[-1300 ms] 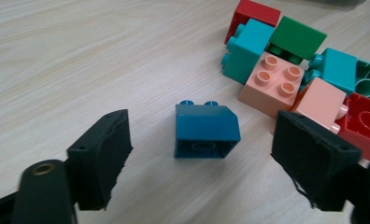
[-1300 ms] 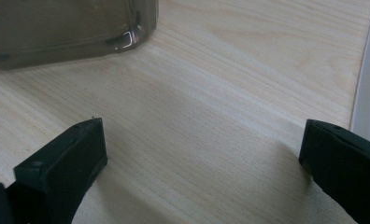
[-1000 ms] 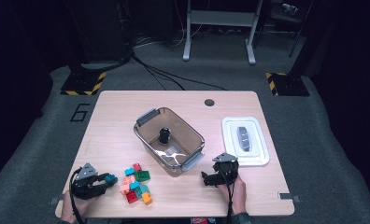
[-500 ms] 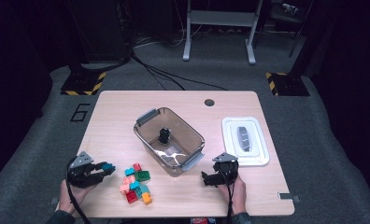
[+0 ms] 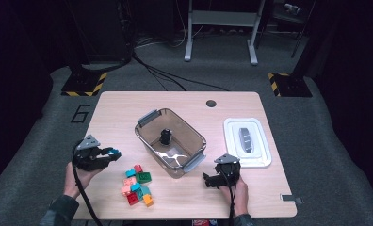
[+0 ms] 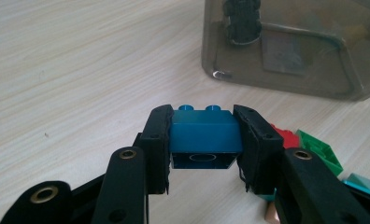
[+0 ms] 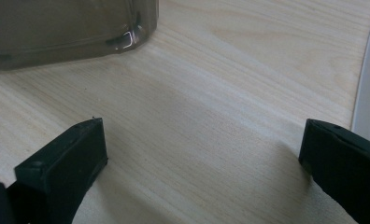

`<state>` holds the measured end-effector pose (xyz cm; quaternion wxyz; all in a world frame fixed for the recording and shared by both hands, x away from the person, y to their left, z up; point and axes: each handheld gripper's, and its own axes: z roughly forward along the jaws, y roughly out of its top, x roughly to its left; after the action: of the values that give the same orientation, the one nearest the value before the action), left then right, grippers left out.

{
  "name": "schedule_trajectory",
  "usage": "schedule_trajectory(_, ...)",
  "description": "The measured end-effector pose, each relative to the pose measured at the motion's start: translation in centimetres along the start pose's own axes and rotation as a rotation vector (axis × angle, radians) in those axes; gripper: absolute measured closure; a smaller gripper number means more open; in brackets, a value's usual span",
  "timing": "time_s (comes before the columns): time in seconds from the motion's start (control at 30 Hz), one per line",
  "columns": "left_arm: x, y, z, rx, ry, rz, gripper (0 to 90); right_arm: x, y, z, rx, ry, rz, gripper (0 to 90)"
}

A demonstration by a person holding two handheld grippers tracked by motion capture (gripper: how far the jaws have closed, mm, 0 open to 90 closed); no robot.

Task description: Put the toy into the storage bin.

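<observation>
Blue brick [image 6: 202,135] sits clamped between the jaws of the left gripper [image 5: 110,153], lifted just clear of the table [image 5: 118,108]. From it the clear bin [image 5: 171,141] lies ahead and to the right, with bare table between. Right gripper [image 5: 208,179] rests wide open, holding nothing, near the bin's corner.

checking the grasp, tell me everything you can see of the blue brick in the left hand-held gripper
The blue brick is a glossy plastic toy block with two round studs showing along its far top edge and a round hollow visible on its near face. It sits level between the two black jaws of the left hand-held gripper, which press its left and right sides. It appears held above the table, to the left of the brick pile and short of the clear bin. Nothing else touches it.
</observation>
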<state>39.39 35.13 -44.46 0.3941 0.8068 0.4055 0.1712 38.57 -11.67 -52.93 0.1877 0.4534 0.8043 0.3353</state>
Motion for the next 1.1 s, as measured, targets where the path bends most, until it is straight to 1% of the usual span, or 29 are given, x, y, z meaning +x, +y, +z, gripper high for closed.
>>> schedule_trajectory(0.03,0.0,0.2,0.1,-0.006,0.002,-0.001,59.0,0.0,0.0,0.0,0.0,0.0,0.0,0.2)
schedule_trajectory(0.07,0.2,0.5,0.1,-0.002,-0.002,-0.004,59.0,0.0,0.0,0.0,0.0,0.0,0.0,0.2)
schedule_trajectory(0.1,0.2,0.5,0.1,-0.002,-0.002,-0.004,59.0,0.0,0.0,0.0,0.0,0.0,0.0,0.2)
schedule_trajectory(0.13,0.3,1.0,0.2,-0.012,-0.004,-0.006,59.0,0.0,0.0,0.0,0.0,0.0,0.0,0.2)
schedule_trajectory(0.2,0.6,1.5,0.2,-0.009,-0.008,-0.008,59.0,0.0,0.0,0.0,0.0,0.0,0.0,0.2)
schedule_trajectory(0.23,0.6,1.7,0.2,-0.021,-0.015,-0.019,59.0,0.0,0.0,0.0,0.0,0.0,0.0,0.2)
schedule_trajectory(0.33,0.7,2.4,0.1,-0.034,-0.014,-0.024,59.0,0.0,0.0,0.0,0.0,0.001,0.0,0.2)
schedule_trajectory(0.4,0.8,3.0,0.1,-0.032,-0.015,-0.018,59.0,0.0,0.0,0.0,-0.001,0.0,-0.002,0.2)
schedule_trajectory(0.43,0.8,3.0,0.1,-0.032,-0.015,-0.018,59.0,0.0,0.0,0.0,-0.001,0.0,-0.003,0.2)
schedule_trajectory(0.5,0.9,3.7,0.0,-0.042,-0.017,-0.019,59.0,0.0,0.0,0.0,0.0,0.0,0.0,0.3)
schedule_trajectory(0.63,1.0,4.7,-0.2,-0.045,-0.016,-0.012,59.0,0.0,0.0,0.0,0.0,0.0,0.0,0.2)
schedule_trajectory(0.7,1.1,4.9,-0.3,-0.043,-0.02,-0.012,59.0,0.0,0.0,0.0,-0.001,0.0,-0.003,0.2)
schedule_trajectory(0.77,1.2,5.7,-0.4,-0.048,-0.02,-0.014,59.0,0.0,0.0,0.0,0.0,0.001,-0.001,0.2)
schedule_trajectory(0.87,1.2,6.4,-0.4,-0.047,-0.017,-0.005,59.0,0.0,0.0,0.0,0.0,0.0,0.0,0.3)
schedule_trajectory(0.9,1.1,6.7,-0.4,-0.056,-0.012,-0.005,59.0,0.0,0.0,0.0,-0.001,0.0,-0.005,0.3)
schedule_trajectory(0.93,1.1,6.7,-0.4,-0.056,-0.012,-0.005,59.0,0.0,0.0,0.0,-0.001,0.0,-0.005,0.3)
schedule_trajectory(1.03,0.9,7.5,-0.5,-0.067,-0.016,0.0,59.0,0.0,0.0,0.0,-0.002,0.0,-0.005,0.3)
schedule_trajectory(1.1,0.7,8.3,-0.5,-0.068,-0.02,0.01,59.0,0.0,0.0,0.0,-0.001,0.0,-0.003,0.3)
